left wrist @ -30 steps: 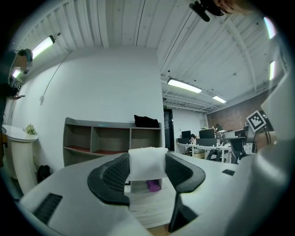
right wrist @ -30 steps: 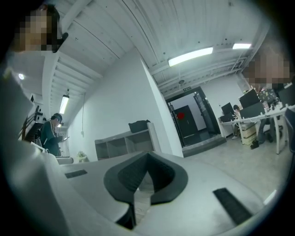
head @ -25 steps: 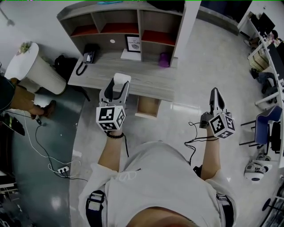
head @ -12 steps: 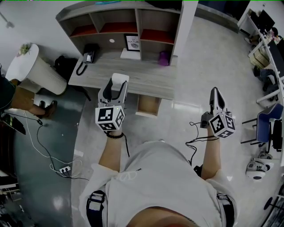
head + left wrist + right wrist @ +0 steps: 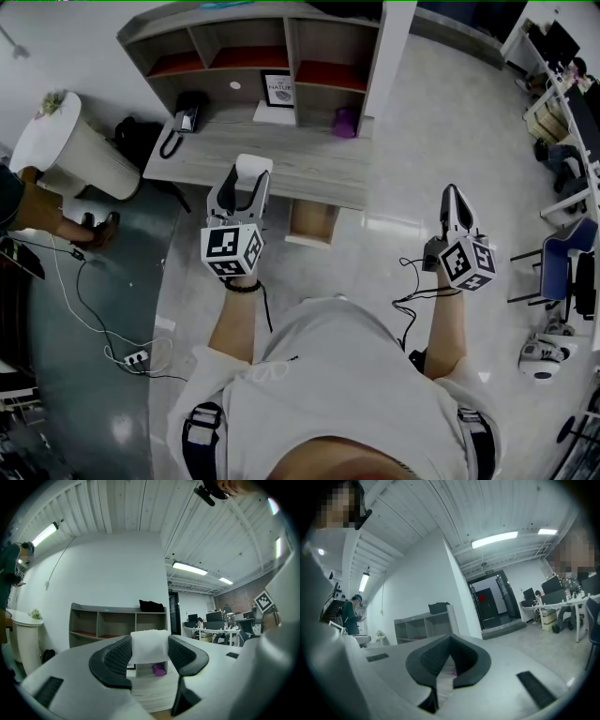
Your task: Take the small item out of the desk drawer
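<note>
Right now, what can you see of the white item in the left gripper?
The white item is a blocky, roughly square piece with a fuzzy top edge; it looks soft, like folded cloth or foam. It sits upright between the left gripper's ribbed dark pads, which press on both its sides. Nothing else touches it; it hangs in the air close to the desk.

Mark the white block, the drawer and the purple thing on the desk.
white block [image 5: 150, 646]: left gripper view, middle of its near face.
drawer [image 5: 312, 225]: head view, its tan middle.
purple thing [image 5: 344, 123]: head view, its middle.
</note>
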The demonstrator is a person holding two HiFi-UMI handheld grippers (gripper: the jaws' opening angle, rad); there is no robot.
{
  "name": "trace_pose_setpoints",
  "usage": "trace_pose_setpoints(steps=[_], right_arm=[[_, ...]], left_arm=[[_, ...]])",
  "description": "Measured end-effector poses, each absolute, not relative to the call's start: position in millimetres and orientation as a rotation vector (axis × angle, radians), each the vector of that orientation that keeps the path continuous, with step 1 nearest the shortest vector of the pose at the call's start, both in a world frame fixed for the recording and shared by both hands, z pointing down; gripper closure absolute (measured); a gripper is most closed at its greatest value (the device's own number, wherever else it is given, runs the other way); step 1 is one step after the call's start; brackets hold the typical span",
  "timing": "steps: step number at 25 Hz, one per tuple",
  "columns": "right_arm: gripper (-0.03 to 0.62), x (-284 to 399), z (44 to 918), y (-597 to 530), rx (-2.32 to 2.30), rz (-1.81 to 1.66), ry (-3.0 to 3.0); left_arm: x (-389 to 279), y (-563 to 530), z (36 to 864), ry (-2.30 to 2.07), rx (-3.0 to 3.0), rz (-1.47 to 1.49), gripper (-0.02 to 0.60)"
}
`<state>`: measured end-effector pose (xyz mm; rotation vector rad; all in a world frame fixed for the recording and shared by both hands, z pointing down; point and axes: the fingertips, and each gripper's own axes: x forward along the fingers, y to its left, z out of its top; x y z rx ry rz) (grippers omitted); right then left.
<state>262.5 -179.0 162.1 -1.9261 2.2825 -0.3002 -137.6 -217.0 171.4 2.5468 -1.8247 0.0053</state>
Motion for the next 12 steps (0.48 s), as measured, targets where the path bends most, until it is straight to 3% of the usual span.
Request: trace_pose_setpoints(steps=[12], right_arm=[[0.597,264.7,168.4,-180.8,-1.926,-0.332,2.279]], left_arm=[[-136.1,-217.3,176.4,-1.821,2.538,0.011,0.337]])
